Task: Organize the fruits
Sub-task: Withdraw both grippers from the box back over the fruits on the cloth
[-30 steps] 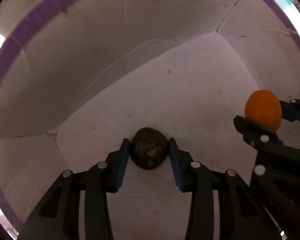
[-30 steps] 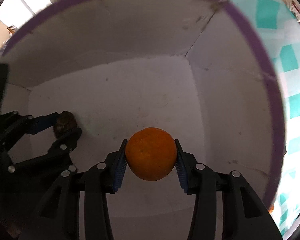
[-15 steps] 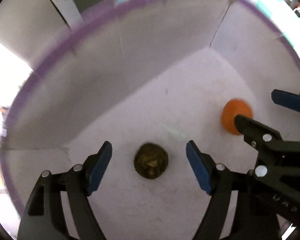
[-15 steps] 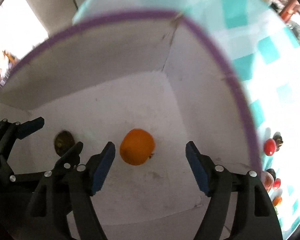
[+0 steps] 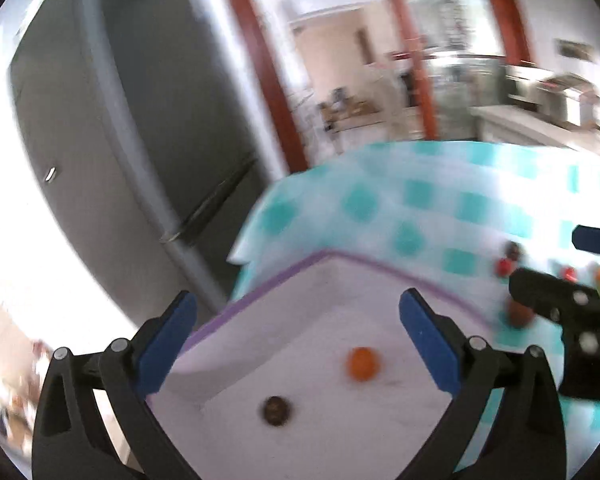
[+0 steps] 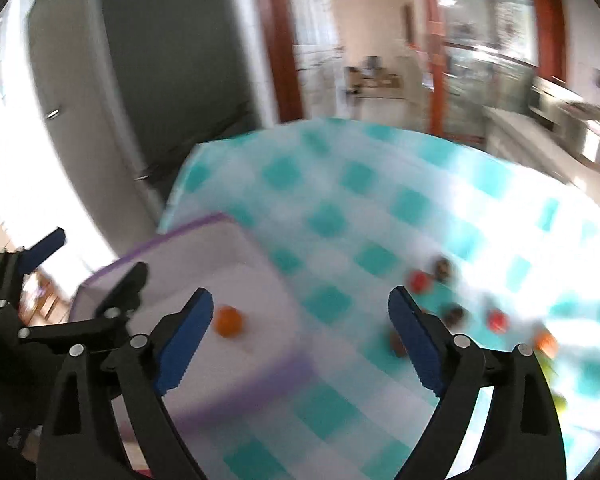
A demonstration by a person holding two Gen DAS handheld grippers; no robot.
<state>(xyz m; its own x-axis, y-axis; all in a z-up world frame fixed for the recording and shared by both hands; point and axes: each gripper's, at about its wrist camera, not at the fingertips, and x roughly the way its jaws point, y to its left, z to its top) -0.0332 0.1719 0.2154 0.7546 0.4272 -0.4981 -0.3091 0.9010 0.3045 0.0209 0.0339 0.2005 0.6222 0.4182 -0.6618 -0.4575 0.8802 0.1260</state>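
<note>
both grippers, left gripper (image 5: 296, 344) and right gripper (image 6: 300, 334), had just opened wide, empty. orange (image 6: 228, 321) and dark fruit (image 5: 276, 410) lay in the purple-rimmed box (image 6: 172, 240); loose fruits (image 6: 420, 280) lay right, nearer the right gripper.

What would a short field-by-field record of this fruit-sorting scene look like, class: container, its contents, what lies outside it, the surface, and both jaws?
container: white box with a purple rim, standing on the table
contents: an orange and a dark brown fruit, lying apart on the box floor
outside: several small red, dark and orange fruits scattered on the cloth; blurred
surface: teal and white checked tablecloth
left gripper: jaws wide apart, just opened, nothing between them
right gripper: jaws wide apart, just opened, nothing between them
</note>
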